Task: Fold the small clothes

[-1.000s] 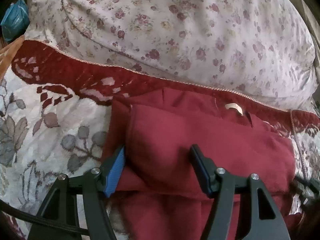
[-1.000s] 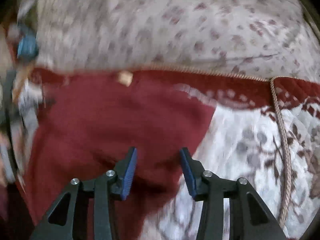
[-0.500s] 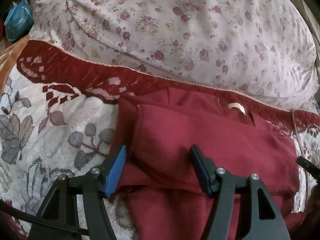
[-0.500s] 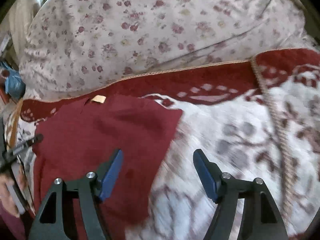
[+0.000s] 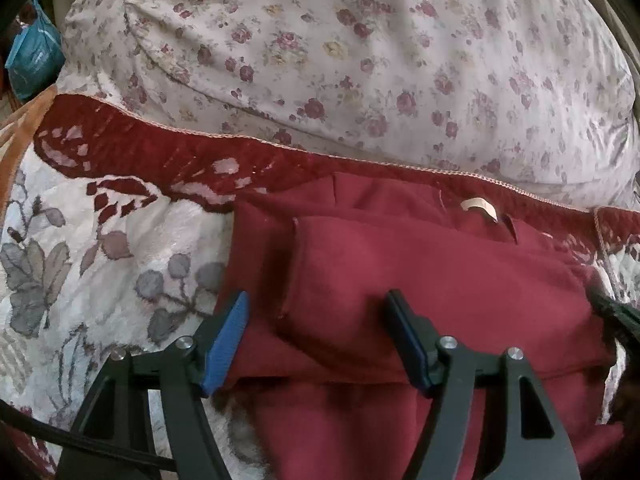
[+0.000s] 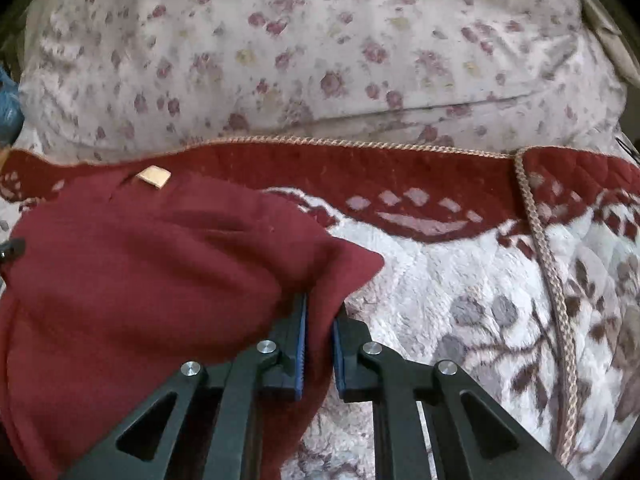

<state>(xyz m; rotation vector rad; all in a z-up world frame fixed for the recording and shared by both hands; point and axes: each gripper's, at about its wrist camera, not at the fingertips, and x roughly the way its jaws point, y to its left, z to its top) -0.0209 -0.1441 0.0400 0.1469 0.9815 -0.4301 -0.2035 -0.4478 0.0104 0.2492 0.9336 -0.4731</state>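
A dark red small garment (image 5: 440, 272) lies partly folded on a floral blanket (image 5: 100, 280), its tan label (image 5: 478, 206) near the far edge. My left gripper (image 5: 316, 296) hovers over the garment's left side. Its jaws are opening wide, with a folded flap's edge between them and neither pad pressing on it. In the right wrist view my right gripper (image 6: 323, 304) is shut on the right edge of the garment (image 6: 140, 260), with red fabric pinched between the blue pads. The label (image 6: 153, 176) shows at the far left there. The right gripper's black tip (image 5: 616, 316) enters the left wrist view at the right edge.
A big flowered pillow (image 5: 360, 60) lies along the far side of the blanket's dark red border (image 6: 400, 172). A braided cord trim (image 6: 548, 260) runs down the blanket at the right. A blue bag (image 5: 34, 60) sits far left.
My right gripper moved to the garment's right edge, spread wide, then closed on the fabric there. My left gripper stayed over the left side.
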